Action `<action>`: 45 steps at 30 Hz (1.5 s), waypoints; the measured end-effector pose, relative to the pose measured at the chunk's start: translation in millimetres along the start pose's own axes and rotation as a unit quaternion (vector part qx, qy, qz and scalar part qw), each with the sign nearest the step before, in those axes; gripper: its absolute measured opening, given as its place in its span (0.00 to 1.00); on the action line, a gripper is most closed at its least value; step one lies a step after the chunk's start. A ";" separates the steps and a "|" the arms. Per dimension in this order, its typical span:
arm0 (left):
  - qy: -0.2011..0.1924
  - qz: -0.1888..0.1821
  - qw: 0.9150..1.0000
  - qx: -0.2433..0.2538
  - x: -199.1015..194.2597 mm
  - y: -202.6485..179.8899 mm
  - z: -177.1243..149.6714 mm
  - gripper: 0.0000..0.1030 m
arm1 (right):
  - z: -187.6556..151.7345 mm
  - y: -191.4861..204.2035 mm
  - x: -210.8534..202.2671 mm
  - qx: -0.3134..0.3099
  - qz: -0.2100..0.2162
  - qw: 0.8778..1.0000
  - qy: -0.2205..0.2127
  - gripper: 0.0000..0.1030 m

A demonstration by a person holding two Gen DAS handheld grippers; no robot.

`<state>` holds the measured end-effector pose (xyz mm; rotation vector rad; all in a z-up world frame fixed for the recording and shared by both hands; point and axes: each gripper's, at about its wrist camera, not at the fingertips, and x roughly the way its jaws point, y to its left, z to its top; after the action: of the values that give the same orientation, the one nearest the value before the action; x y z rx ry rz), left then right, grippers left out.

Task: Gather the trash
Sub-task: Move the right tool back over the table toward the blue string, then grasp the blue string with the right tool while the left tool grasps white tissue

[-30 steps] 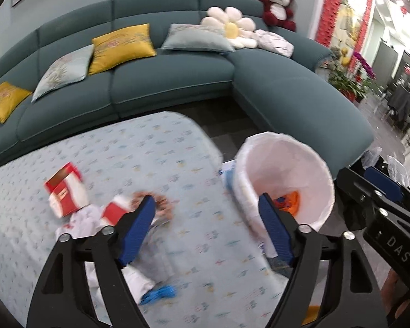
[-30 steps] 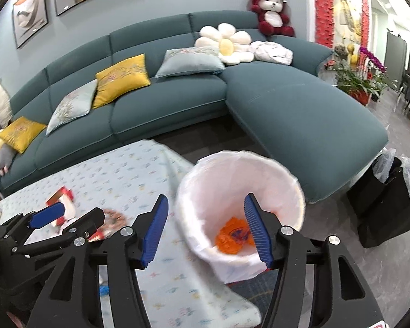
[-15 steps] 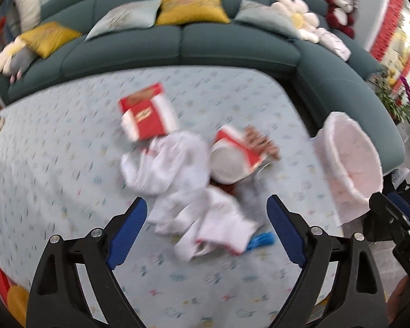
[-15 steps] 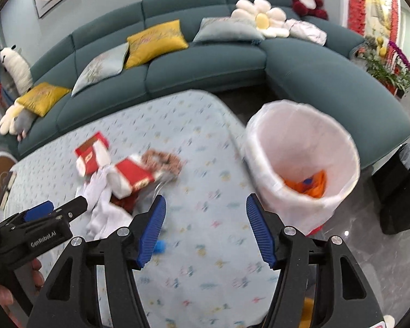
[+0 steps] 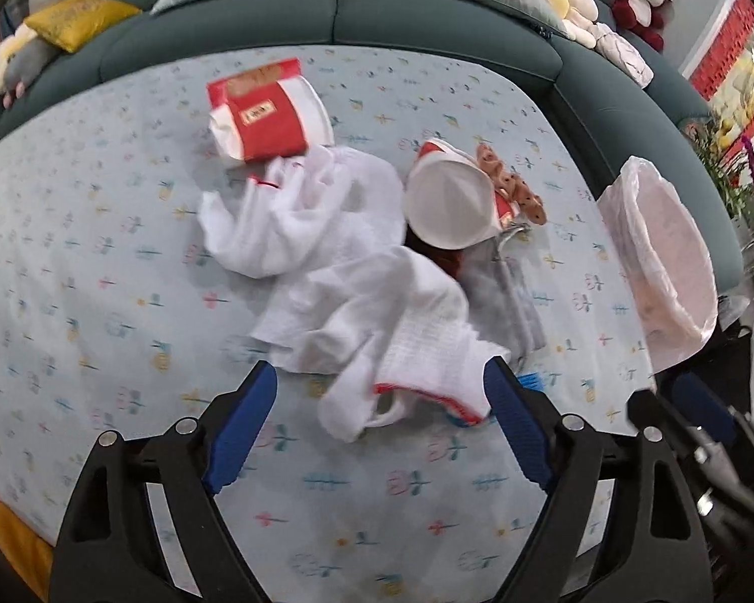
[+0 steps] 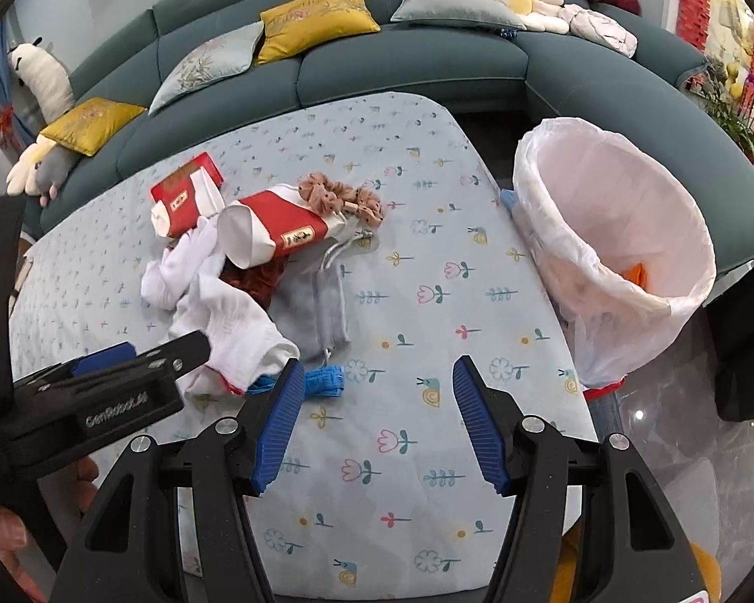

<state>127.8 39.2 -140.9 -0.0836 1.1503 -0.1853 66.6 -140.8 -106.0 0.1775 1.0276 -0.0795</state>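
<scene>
A pile of trash lies on the light blue flowered table [image 6: 427,301]: crumpled white cloth [image 5: 377,311], two red-and-white packets [image 5: 266,110] [image 5: 447,206], a brown frilly piece [image 6: 337,196], a grey pouch [image 6: 316,311] and a small blue scrap [image 6: 324,382]. My left gripper [image 5: 379,374] hangs over the near end of the white cloth. Its jaws are closing, the cloth lies between them, and the pads do not press on it. My right gripper [image 6: 377,367] stands open over bare table with nothing between its fingers; the blue scrap lies by its left finger.
A bin with a white liner [image 6: 613,231] stands off the table's right edge, something orange [image 6: 638,274] inside. A teal sofa [image 6: 407,65] with cushions and plush toys curves behind the table. Dark bags [image 6: 744,352] sit on the floor at right.
Both views have swung down from the sofa and bin onto the table. The left gripper has come over the trash pile, which is now closer. The right gripper has left the bin's mouth.
</scene>
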 end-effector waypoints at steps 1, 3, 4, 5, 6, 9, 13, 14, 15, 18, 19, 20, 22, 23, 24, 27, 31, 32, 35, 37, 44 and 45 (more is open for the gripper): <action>0.001 -0.003 1.000 0.001 2.5 -2.4 1.1 0.72 | 0.6 -1.3 1.2 0.002 -0.001 1.000 0.001 0.58; 0.007 -0.009 1.000 0.009 9.9 -9.1 4.0 0.63 | 1.9 -3.2 3.0 0.005 -0.001 1.000 0.002 0.58; 0.009 -0.011 1.000 0.012 13.0 -11.3 4.8 0.58 | 2.6 -5.0 4.2 0.007 0.000 1.000 0.004 0.58; 0.013 -0.012 1.000 0.015 16.3 -13.2 5.4 0.51 | 3.2 -6.0 5.5 0.009 -0.001 1.000 0.005 0.58; 0.017 -0.014 1.000 0.020 20.6 -15.7 5.9 0.46 | 3.3 -7.0 6.3 0.008 0.000 1.000 0.006 0.58; 0.033 -0.014 0.998 0.042 31.8 -21.7 4.1 0.10 | 2.5 -7.4 12.3 0.009 0.002 1.000 0.013 0.58; 0.024 -0.018 0.998 0.052 26.3 -20.1 1.0 0.03 | -1.5 -3.6 23.1 0.011 0.014 0.999 0.027 0.58; 0.020 -0.020 0.998 0.051 22.1 -17.8 0.5 0.03 | -3.0 -1.2 26.8 0.010 0.017 0.999 0.032 0.58; 0.015 -0.021 0.998 0.049 18.2 -15.5 0.5 0.03 | -4.2 1.3 29.8 0.009 0.020 0.999 0.036 0.58; -0.001 -0.016 0.999 0.037 3.6 -2.2 0.9 0.03 | -7.5 10.4 37.9 0.000 0.028 0.999 0.044 0.57; -0.005 -0.013 0.999 0.033 -0.2 2.0 1.2 0.03 | -8.1 12.9 39.8 -0.002 0.031 0.998 0.046 0.56; -0.009 -0.010 1.000 0.027 -4.8 8.0 1.3 0.03 | -8.9 16.4 42.3 -0.004 0.035 0.998 0.048 0.56; -0.014 -0.003 1.000 0.018 -10.8 16.5 1.5 0.03 | -10.3 23.6 47.6 -0.004 0.045 0.997 0.055 0.56; -0.017 0.001 1.000 0.016 -12.9 19.2 1.3 0.03 | -10.0 26.6 49.9 -0.002 0.048 0.997 0.057 0.56; -0.020 0.007 1.000 0.014 -15.6 22.9 1.4 0.03 | -10.0 29.6 52.4 0.000 0.052 0.997 0.058 0.56; -0.023 0.018 0.999 0.018 -18.6 29.3 1.3 0.03 | -9.3 37.4 58.0 0.001 0.056 0.997 0.059 0.55; -0.023 0.019 0.999 0.015 -19.0 35.0 0.9 0.03 | -9.7 51.9 63.8 -0.013 0.063 0.996 0.062 0.55; -0.022 0.019 0.999 0.015 -18.4 35.7 1.0 0.03 | -10.4 54.3 65.1 -0.016 0.063 0.996 0.063 0.55; -0.020 0.020 0.999 0.015 -16.1 36.0 1.1 0.03 | -13.3 60.1 74.2 -0.023 0.056 0.996 0.071 0.55; -0.019 0.020 0.999 0.016 -14.9 33.8 0.7 0.03 | -16.5 61.5 80.0 -0.031 0.044 0.996 0.076 0.43; -0.018 0.013 0.999 0.028 -16.0 19.6 -0.7 0.03 | -18.8 52.2 67.5 -0.038 0.046 0.996 0.063 0.31; -0.018 0.011 0.999 0.030 -17.1 15.8 -0.7 0.03 | -17.4 49.1 63.6 -0.035 0.048 0.996 0.060 0.31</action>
<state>122.0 57.9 -128.4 -0.0214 1.1080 -0.1984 92.1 -88.2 -163.9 0.1698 1.1383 0.0542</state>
